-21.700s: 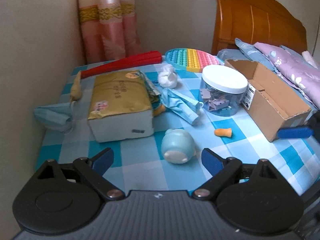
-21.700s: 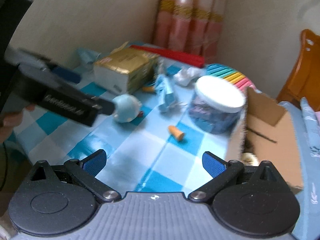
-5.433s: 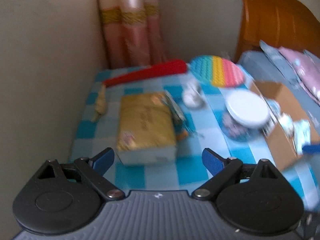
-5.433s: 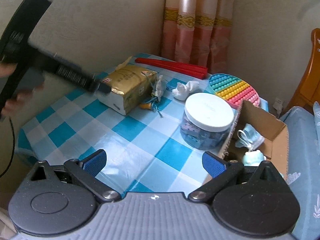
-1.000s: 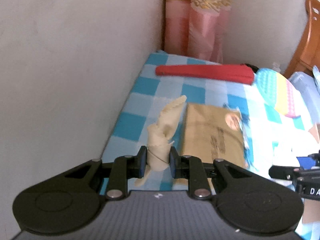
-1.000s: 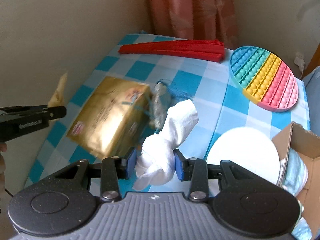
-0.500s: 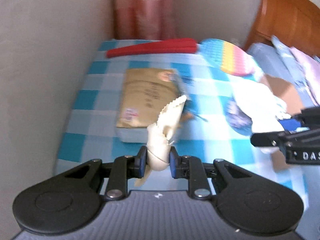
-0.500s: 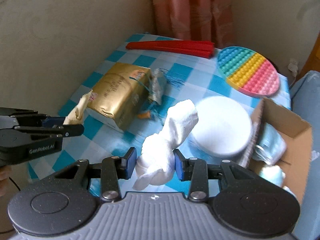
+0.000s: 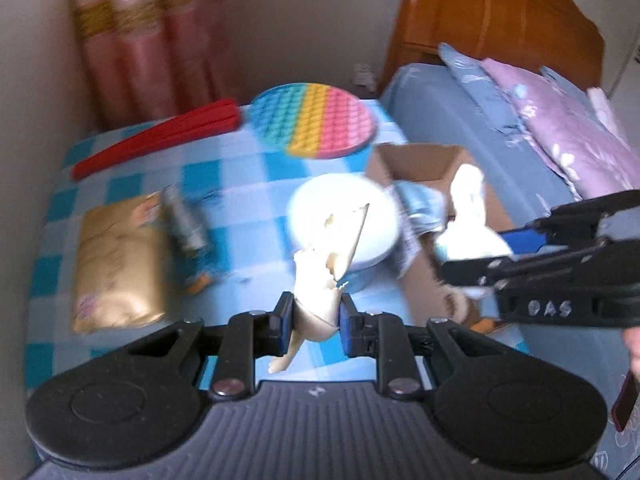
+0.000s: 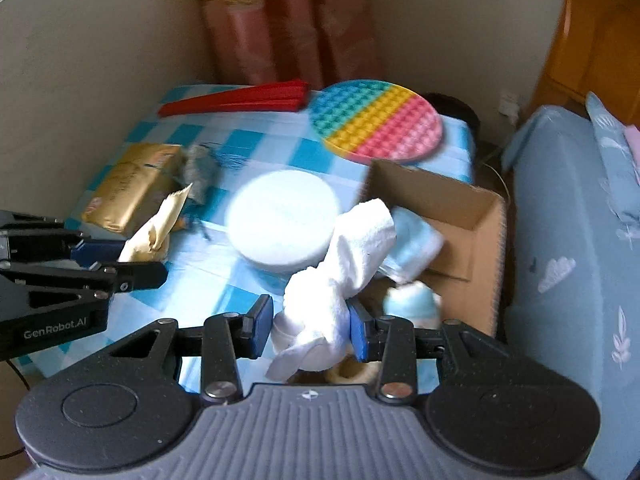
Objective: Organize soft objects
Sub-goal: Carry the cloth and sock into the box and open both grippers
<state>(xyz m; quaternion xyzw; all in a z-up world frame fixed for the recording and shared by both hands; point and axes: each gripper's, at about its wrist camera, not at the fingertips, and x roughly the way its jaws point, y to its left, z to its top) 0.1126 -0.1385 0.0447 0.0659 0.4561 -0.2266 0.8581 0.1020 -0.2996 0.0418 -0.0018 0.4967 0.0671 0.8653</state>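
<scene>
My left gripper [image 9: 314,318] is shut on a knotted cream cloth [image 9: 320,276] and holds it above the checked table, in front of the white-lidded jar [image 9: 340,216]. It also shows in the right wrist view [image 10: 100,264]. My right gripper [image 10: 310,330] holds a knotted white cloth [image 10: 340,264] over the near end of the cardboard box [image 10: 464,216]; its jaws look slightly parted, the left pad off the cloth. The box holds a light blue cloth [image 10: 416,240] and a pale blue plush toy [image 10: 412,300].
On the table lie a gold tissue pack [image 9: 116,264], a red folded fan [image 9: 160,136], a rainbow pop pad [image 9: 312,120], and a small blue bundle [image 9: 184,220]. A wall runs along the left. A bed with pillows [image 9: 560,136] is to the right.
Both grippers have moved right with their cloths. The white cloth now hangs over the box and the right jaws have parted a little. The cream cloth is now in front of the jar.
</scene>
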